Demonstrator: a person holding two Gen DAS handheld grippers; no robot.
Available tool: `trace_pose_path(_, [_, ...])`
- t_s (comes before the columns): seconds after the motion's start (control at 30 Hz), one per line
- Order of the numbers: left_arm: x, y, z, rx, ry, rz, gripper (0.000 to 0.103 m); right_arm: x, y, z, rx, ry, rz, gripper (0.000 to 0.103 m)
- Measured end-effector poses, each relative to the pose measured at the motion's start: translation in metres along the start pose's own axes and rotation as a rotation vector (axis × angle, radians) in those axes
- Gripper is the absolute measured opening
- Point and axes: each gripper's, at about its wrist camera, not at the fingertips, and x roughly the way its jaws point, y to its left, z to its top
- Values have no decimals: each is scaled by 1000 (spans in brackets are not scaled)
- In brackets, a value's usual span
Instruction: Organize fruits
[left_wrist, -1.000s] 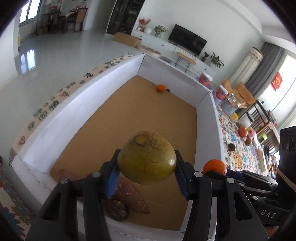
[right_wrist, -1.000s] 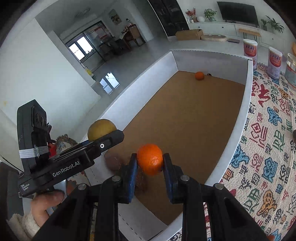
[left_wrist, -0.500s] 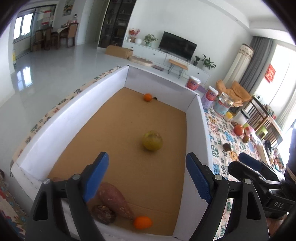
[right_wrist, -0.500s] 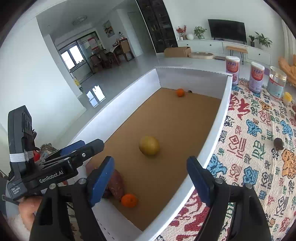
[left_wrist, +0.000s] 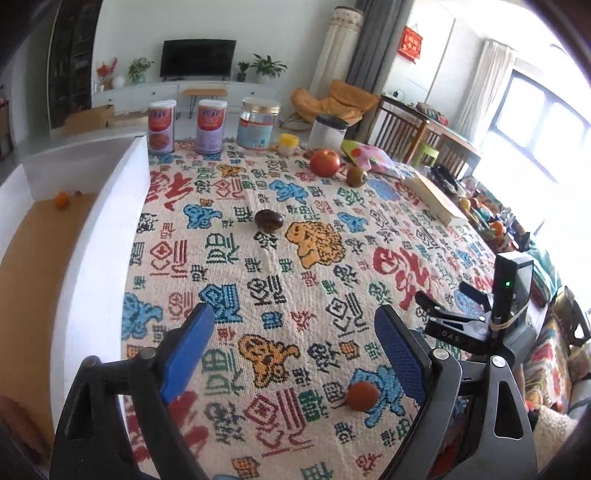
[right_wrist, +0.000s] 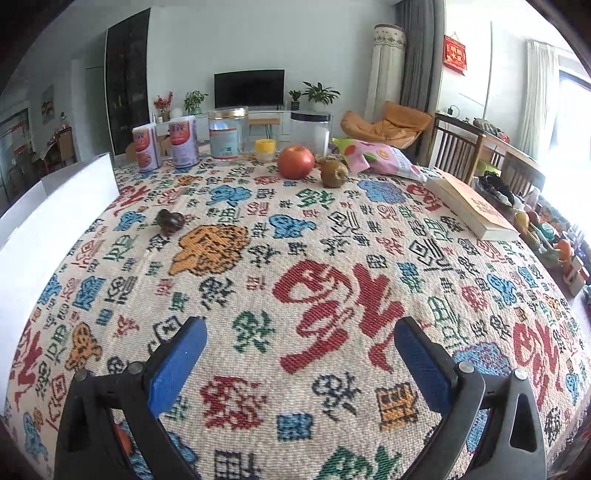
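1. Left wrist: left gripper (left_wrist: 291, 354), a second ago clamped on a yellow-green fruit over the white box (left_wrist: 107, 236), now hangs spread and empty; a small orange fruit (left_wrist: 362, 396) lies outside the box.
2. Right wrist: right gripper (right_wrist: 299, 360), likewise emptied, gapes toward the apple (right_wrist: 295, 161), far from the box; that likely comes next.
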Motion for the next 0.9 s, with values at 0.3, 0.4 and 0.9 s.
trace_pose_path(0.3, [107,37,2,-42,43,238,90,18,-49,-6,192,37,-10,101])
trace_pose_path(0.4, [126,54,4,-77,68,258,90,26,-58,-9,245,73,-7,101])
trace_pose_path(0.9, [148,60,14,-42,114,320,102,47,-57,-14,226,196,-76,103])
